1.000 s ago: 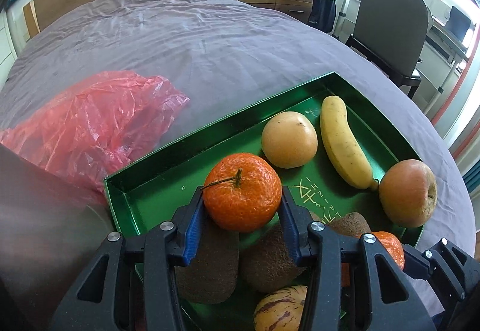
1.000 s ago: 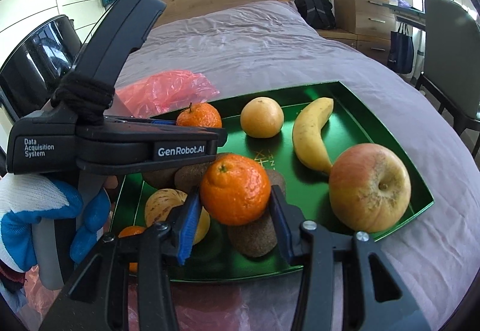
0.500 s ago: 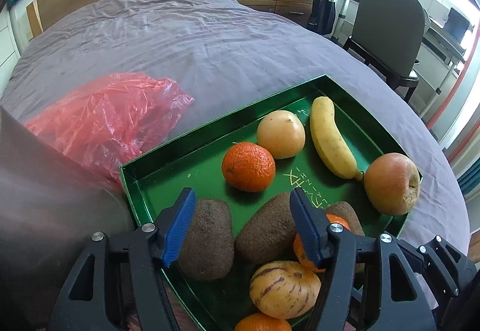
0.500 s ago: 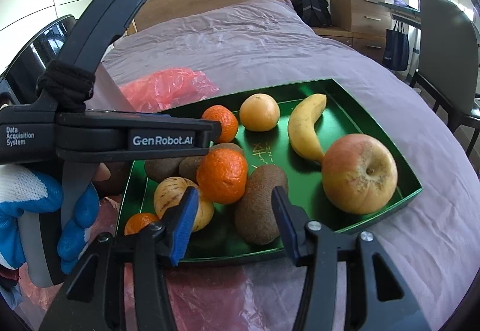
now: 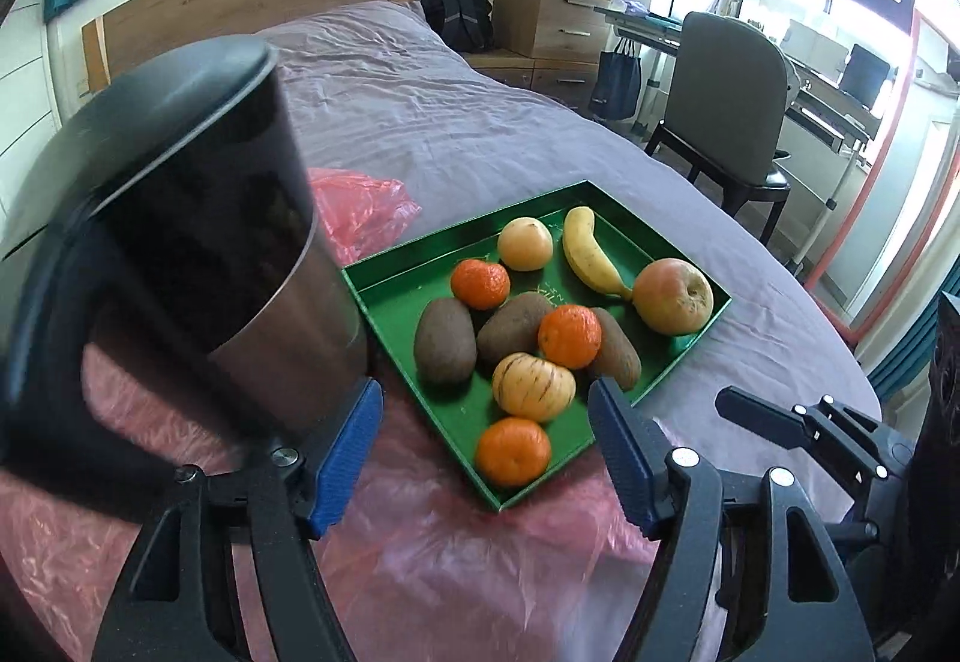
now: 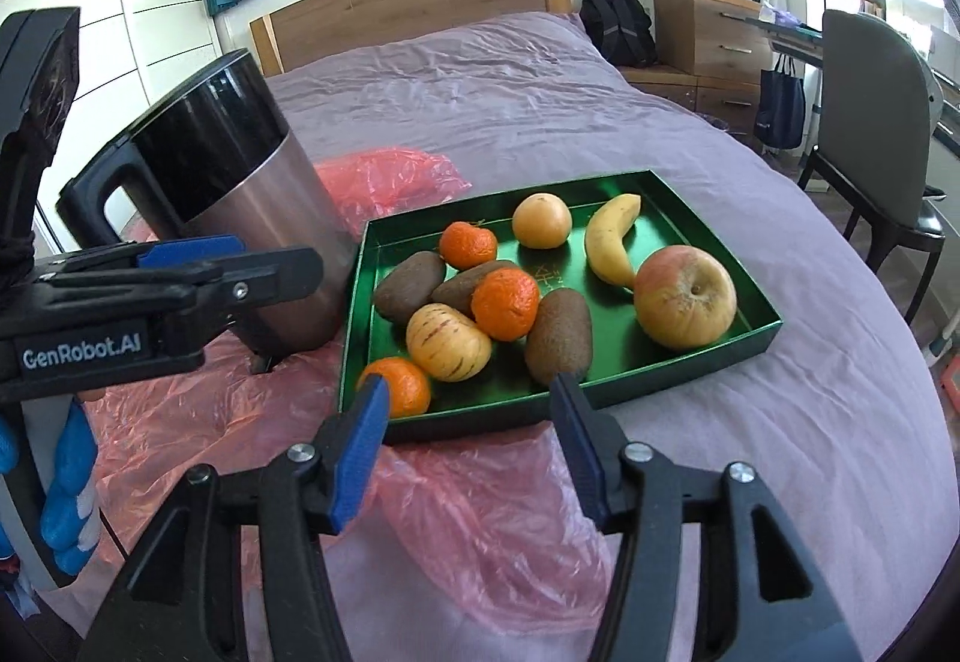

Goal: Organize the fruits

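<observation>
A green tray [image 5: 408, 284] [image 6: 690, 362] lies on the bed and holds three tangerines [image 6: 504, 303], three brown kiwis [image 6: 558, 335], a striped yellow melon [image 6: 448, 342], a pale round fruit [image 6: 541, 220], a banana [image 6: 609, 237] and an apple [image 6: 684, 297]. My left gripper [image 5: 483, 446] is open and empty, above the tray's near corner. My right gripper [image 6: 471, 434] is open and empty, at the tray's near edge. The left gripper also shows in the right wrist view [image 6: 180, 266].
A steel kettle [image 6: 240, 194] [image 5: 198, 218] with a black lid stands left of the tray. Red plastic bags [image 6: 468, 518] [image 5: 360, 206] lie under and behind it. A chair [image 6: 870, 122] and drawers stand right of the bed.
Both grippers let go of their tangerines, which now lie in the tray. Both grippers opened and pulled back and up from the tray.
</observation>
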`<state>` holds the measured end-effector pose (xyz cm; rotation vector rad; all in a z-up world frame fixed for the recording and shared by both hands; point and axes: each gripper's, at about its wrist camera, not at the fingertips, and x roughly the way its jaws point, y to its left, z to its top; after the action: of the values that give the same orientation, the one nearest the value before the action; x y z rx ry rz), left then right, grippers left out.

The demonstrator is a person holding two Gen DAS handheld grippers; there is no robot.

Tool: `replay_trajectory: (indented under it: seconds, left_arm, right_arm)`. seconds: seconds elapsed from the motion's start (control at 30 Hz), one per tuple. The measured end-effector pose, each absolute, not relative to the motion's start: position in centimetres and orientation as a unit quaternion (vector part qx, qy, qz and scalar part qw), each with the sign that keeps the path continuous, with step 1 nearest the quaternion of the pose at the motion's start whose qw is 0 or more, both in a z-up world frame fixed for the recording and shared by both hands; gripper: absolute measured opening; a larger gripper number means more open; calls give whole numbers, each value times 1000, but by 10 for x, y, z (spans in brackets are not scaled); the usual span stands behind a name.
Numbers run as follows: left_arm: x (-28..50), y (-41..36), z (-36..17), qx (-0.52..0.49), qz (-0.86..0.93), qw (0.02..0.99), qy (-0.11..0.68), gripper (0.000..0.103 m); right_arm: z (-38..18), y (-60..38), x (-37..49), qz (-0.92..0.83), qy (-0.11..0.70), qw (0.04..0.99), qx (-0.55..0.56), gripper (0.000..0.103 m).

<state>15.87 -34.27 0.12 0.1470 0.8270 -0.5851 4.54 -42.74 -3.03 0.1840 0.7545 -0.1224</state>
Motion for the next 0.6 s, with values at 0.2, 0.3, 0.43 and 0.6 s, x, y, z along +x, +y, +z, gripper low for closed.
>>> replay_trajectory:
  seconds: [0.2,0.3,0.43,0.6]
  left_arm:
    - [111,-283,4,87,-253,888,375,85]
    - [93,-253,2,83,-239,890,379,93]
    - [68,-212,-1,71,-217,894,386,93]
    - [46,-165,1,50,-190,900,390,93]
  right_arm:
    - [-14,-386,20,-46,363,928,75,84]
    - [-8,-365,8,-39,358,930,72,98]
    - [0,-335,-5,-31,354,933,61,103]
    - [10,-306,-19,-39,342,938,47,103]
